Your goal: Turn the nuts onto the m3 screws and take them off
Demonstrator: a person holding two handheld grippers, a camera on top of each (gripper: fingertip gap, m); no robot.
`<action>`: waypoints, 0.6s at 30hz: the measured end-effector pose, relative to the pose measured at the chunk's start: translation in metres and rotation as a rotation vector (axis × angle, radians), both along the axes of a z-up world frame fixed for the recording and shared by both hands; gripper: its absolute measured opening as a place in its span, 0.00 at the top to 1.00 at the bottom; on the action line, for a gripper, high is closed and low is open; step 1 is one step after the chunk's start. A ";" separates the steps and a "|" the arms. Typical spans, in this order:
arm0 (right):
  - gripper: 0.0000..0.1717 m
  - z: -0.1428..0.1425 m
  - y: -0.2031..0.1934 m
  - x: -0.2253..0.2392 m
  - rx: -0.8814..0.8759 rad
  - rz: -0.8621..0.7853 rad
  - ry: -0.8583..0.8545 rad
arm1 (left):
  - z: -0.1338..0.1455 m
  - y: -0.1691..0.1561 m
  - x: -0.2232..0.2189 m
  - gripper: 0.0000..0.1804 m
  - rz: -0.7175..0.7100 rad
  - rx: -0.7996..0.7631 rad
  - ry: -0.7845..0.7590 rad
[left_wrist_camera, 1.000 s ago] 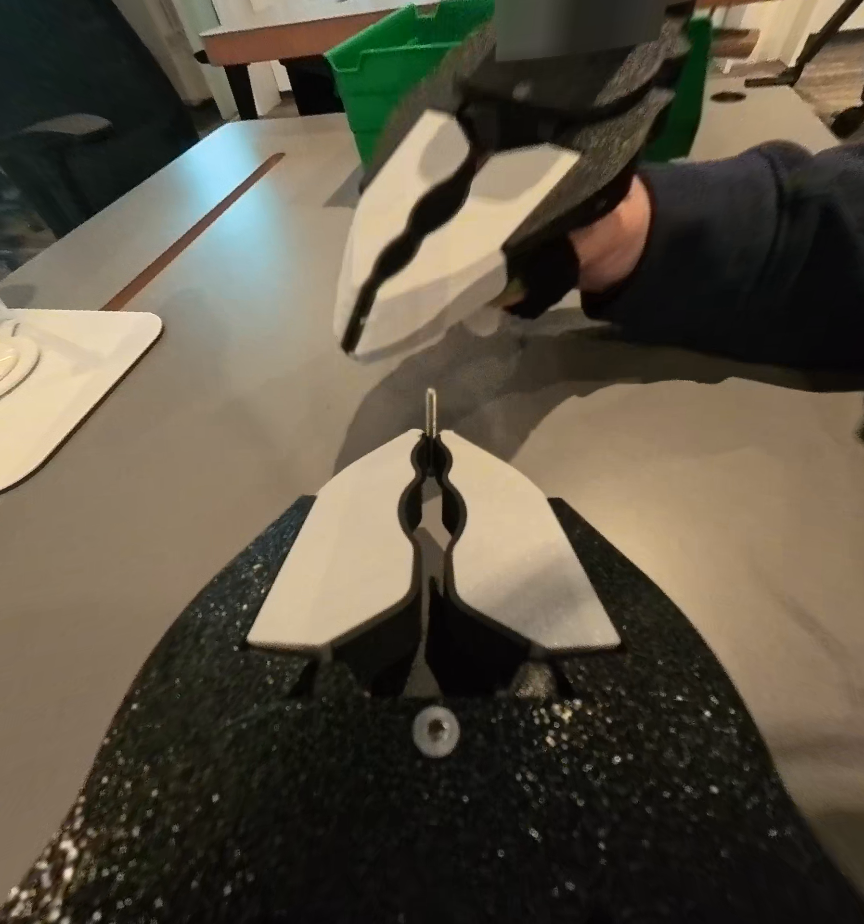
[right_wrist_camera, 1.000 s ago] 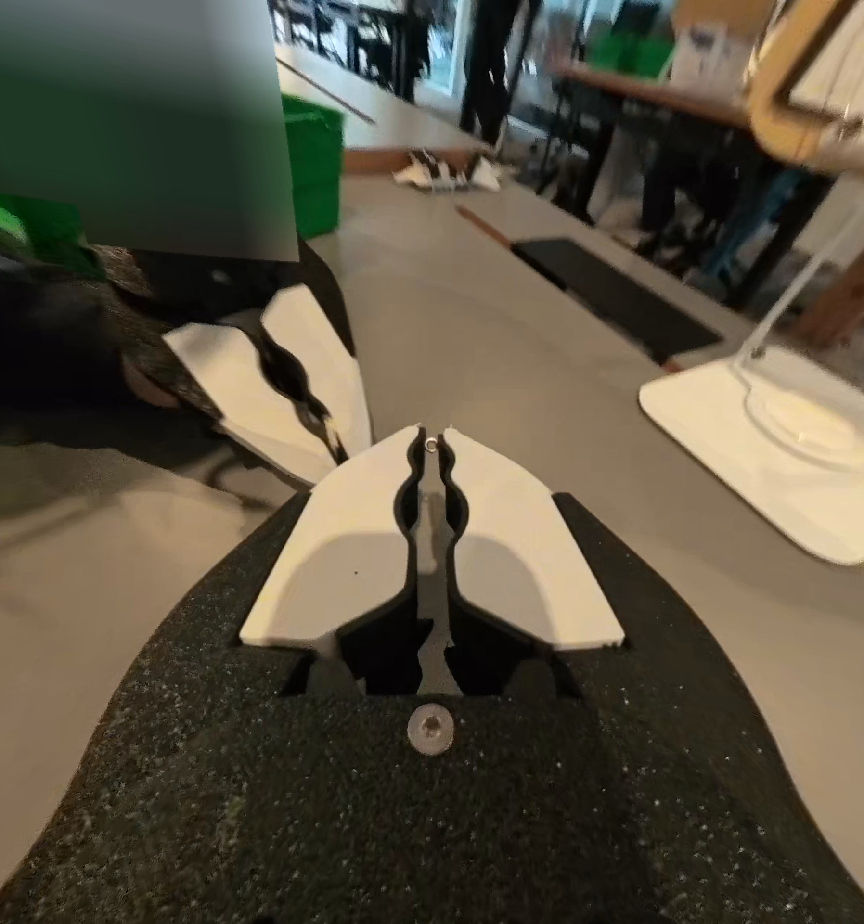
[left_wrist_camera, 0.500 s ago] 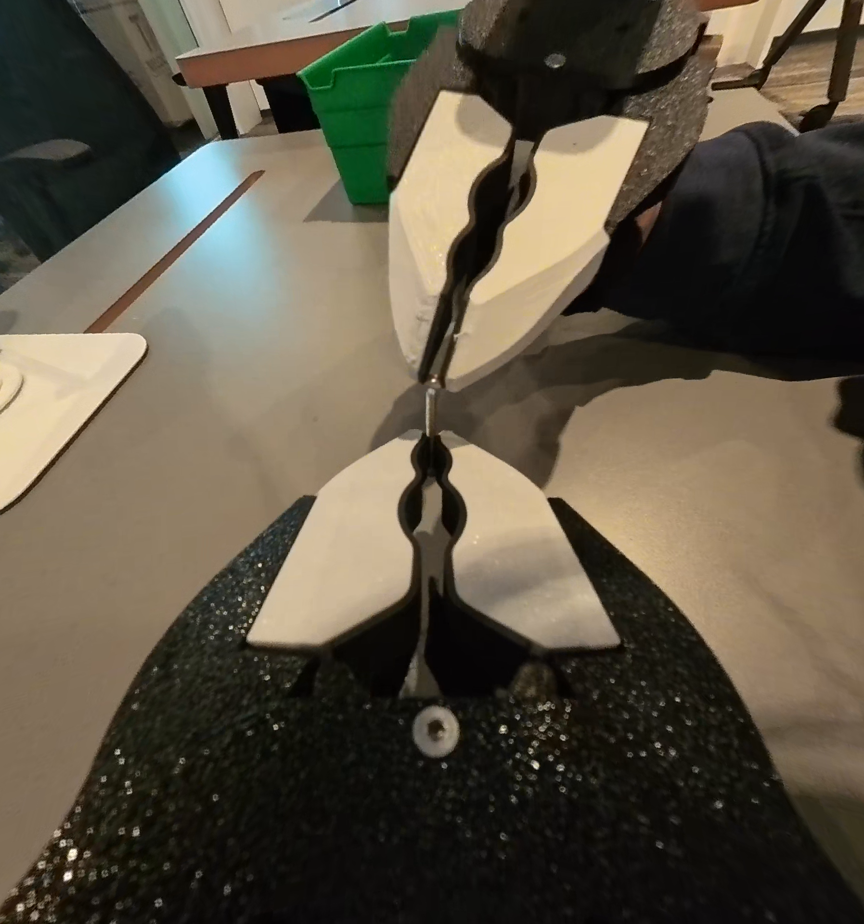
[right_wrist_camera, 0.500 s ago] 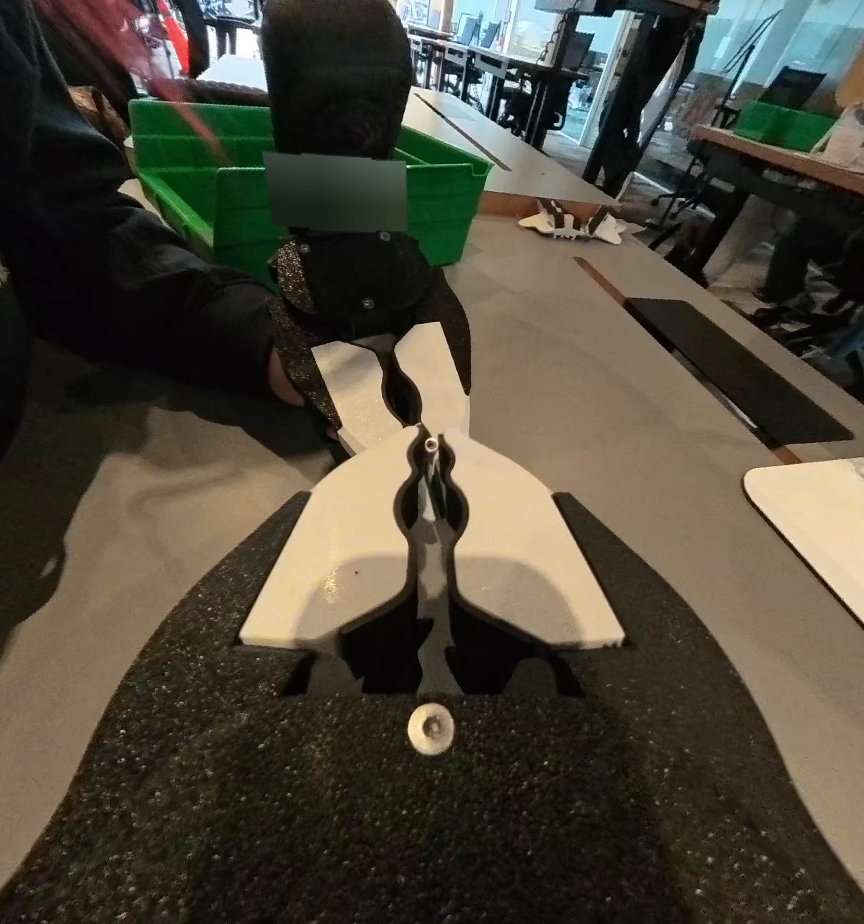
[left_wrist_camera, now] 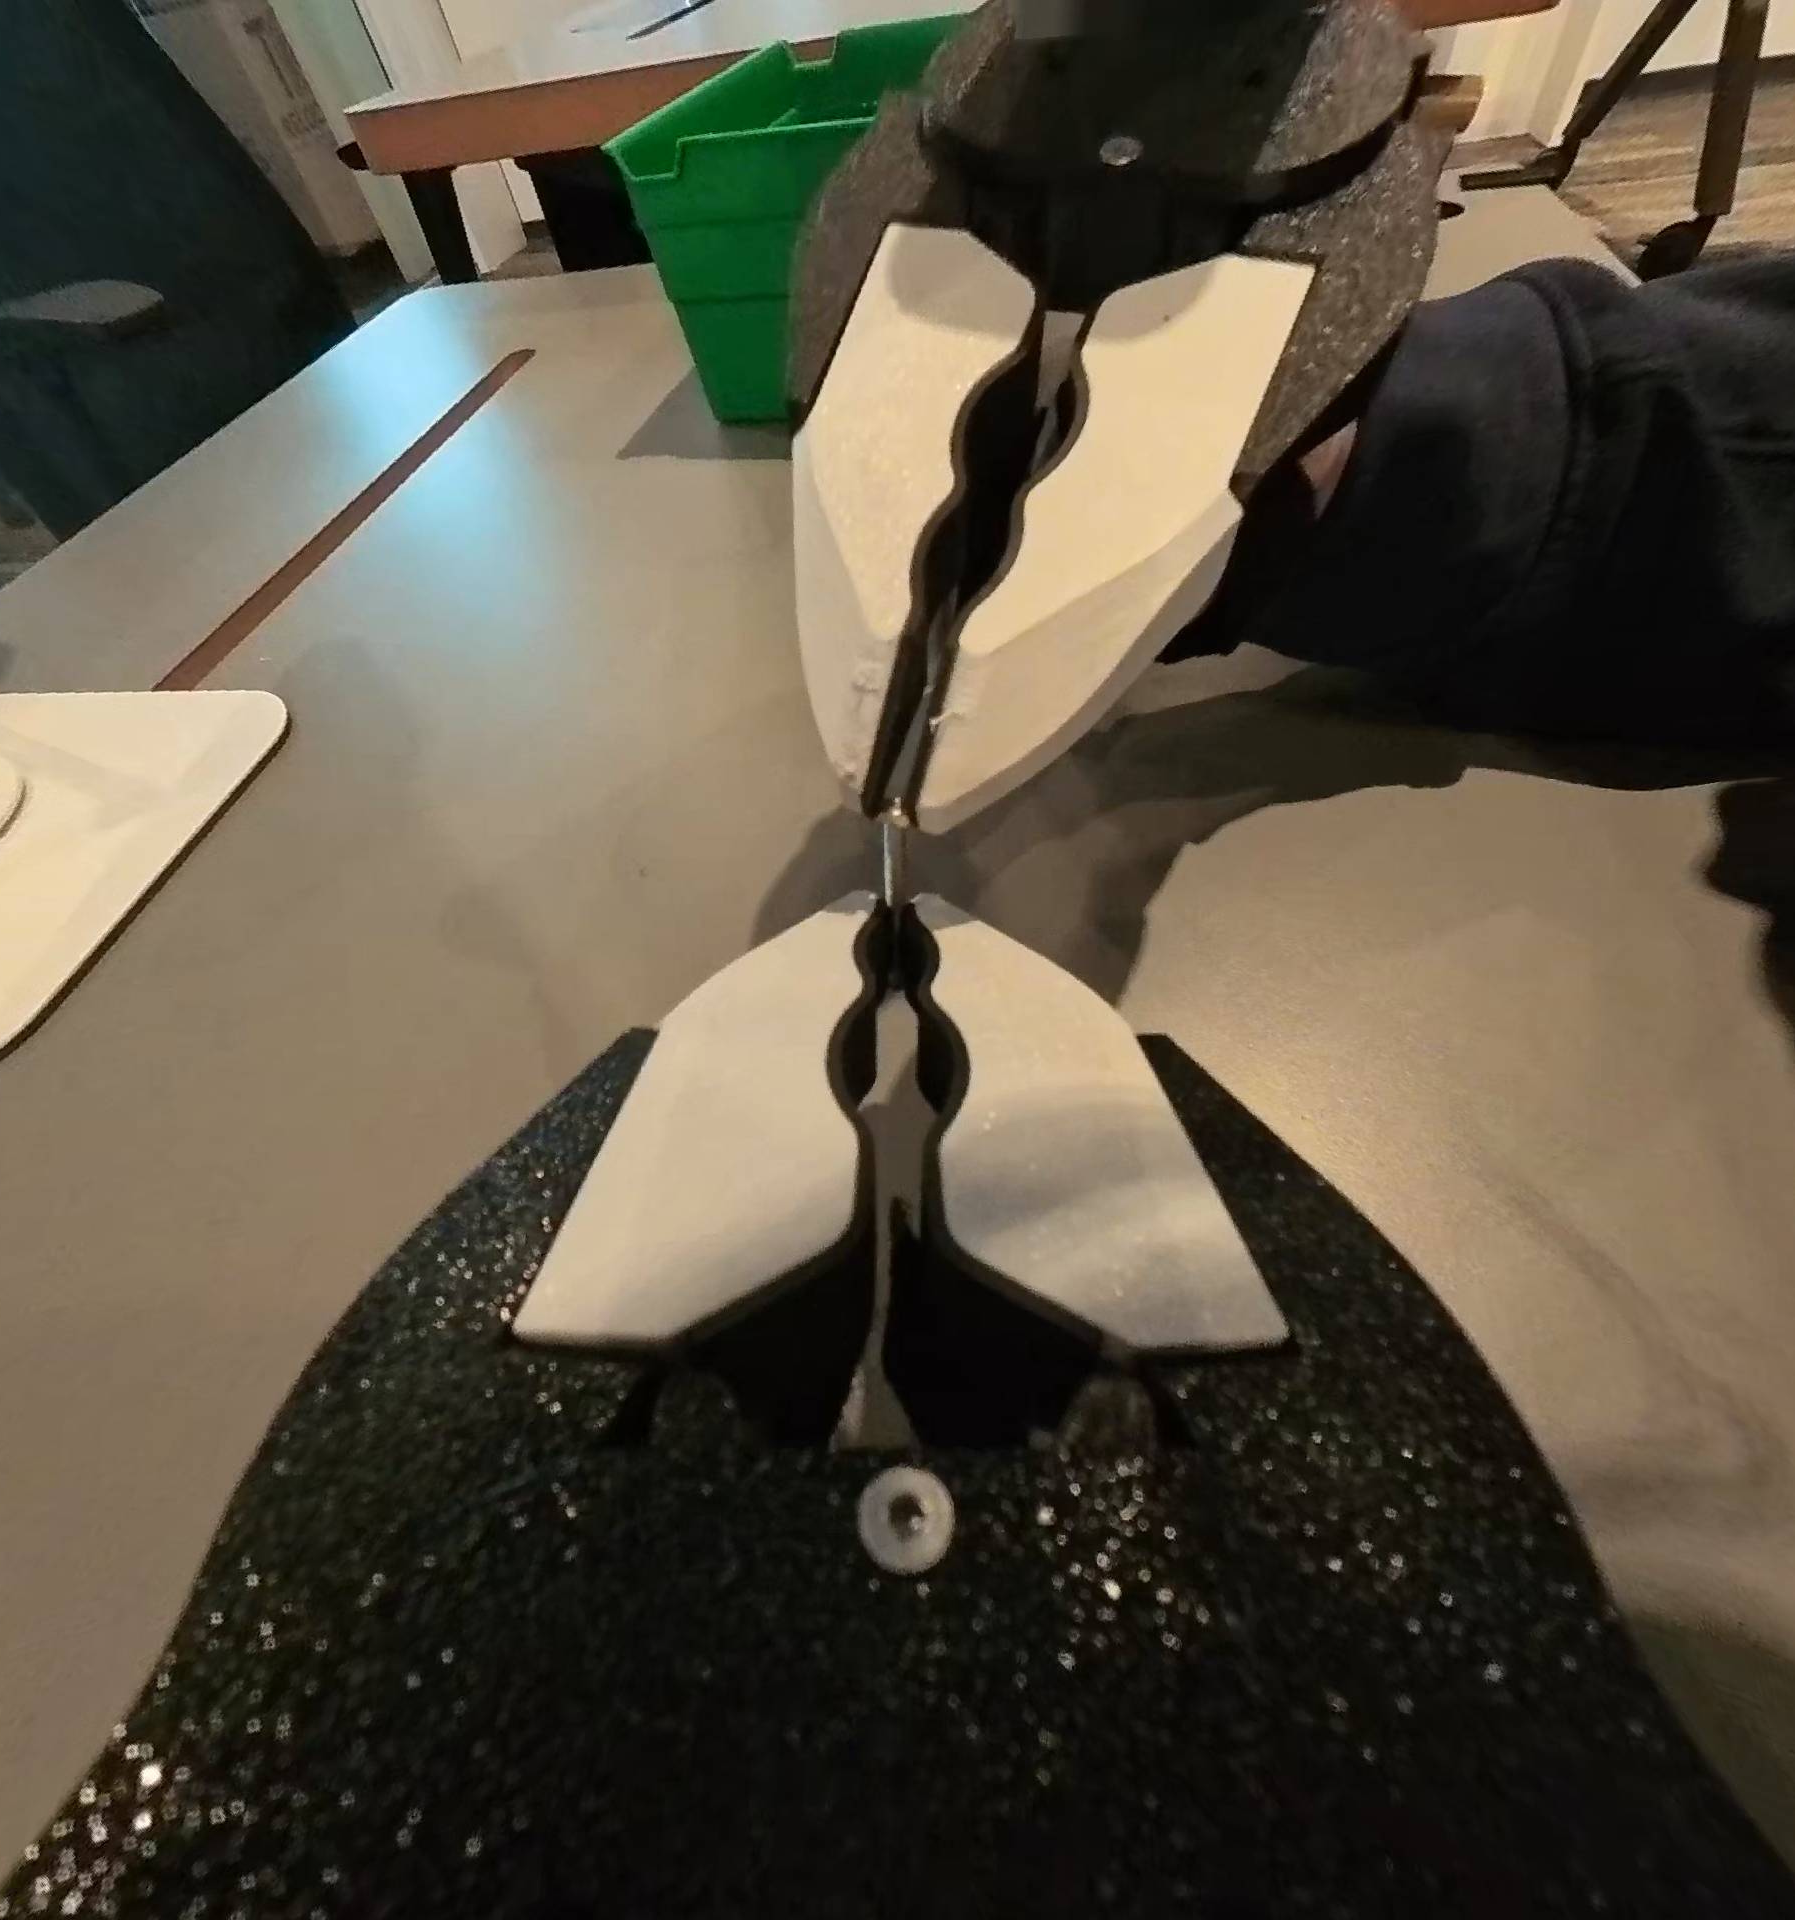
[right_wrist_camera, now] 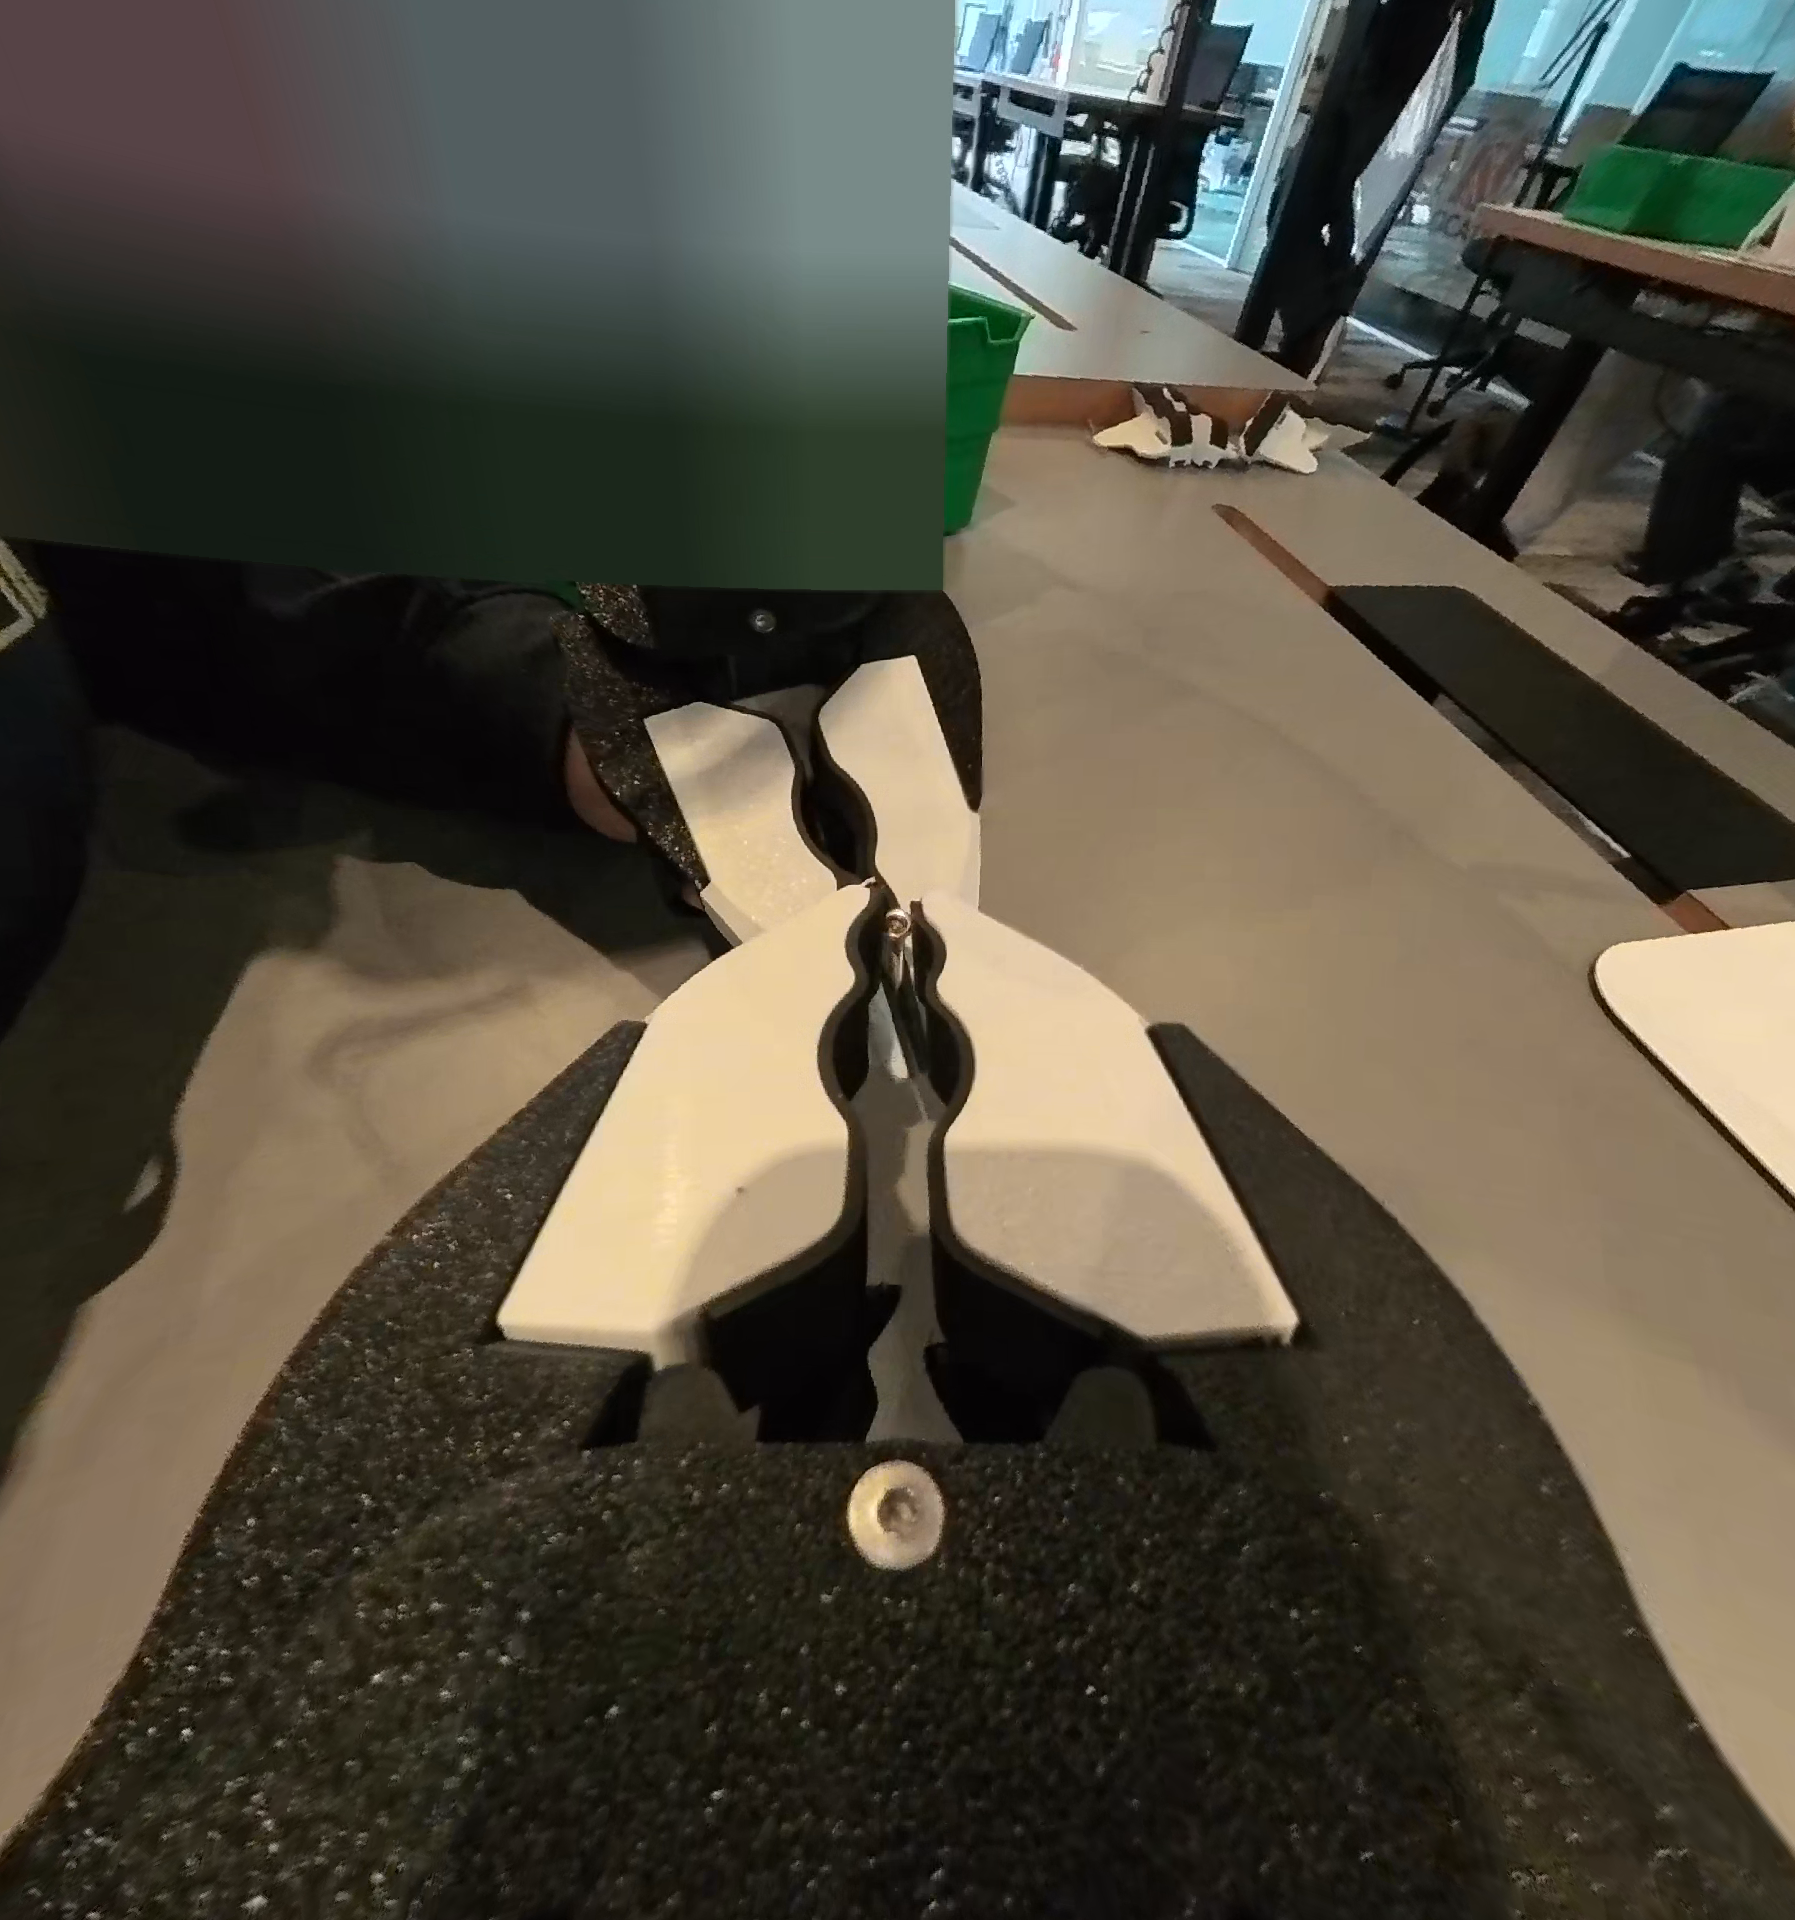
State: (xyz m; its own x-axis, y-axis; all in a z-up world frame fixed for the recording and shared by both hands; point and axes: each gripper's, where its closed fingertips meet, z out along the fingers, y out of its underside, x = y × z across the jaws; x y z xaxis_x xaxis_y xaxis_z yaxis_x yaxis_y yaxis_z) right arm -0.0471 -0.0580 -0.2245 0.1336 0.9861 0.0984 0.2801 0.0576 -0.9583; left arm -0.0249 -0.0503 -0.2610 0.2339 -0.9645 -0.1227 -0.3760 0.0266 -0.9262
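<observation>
Hidden: your left gripper [left_wrist_camera: 891, 914] clamps the screw [left_wrist_camera: 890, 860], its head unseen.
Nut [left_wrist_camera: 899, 812]: pinched in your right gripper [right_wrist_camera: 898, 912], tiny.
Room: bare desk [left_wrist_camera: 457, 831] lower left.

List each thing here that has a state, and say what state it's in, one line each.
Left gripper: shut on the screw's lower end.
Screw: upright, held off the table, top at the nut.
Right gripper: tips closed on the nut, pointing down at the screw.
Nut: pinched at the right gripper's tips, at the screw's tip; how far threaded, cannot tell.
Green bin: standing open-topped on the table, contents hidden.
</observation>
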 end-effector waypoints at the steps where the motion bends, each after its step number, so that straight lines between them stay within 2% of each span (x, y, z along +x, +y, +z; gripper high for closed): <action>1: 0.97 0.000 0.000 0.000 -0.010 0.002 0.001 | 0.000 0.000 0.000 0.99 -0.001 0.000 0.001; 18: 0.97 -0.001 0.000 0.001 -0.008 0.022 0.046 | -0.001 -0.001 0.001 0.99 -0.016 -0.020 0.004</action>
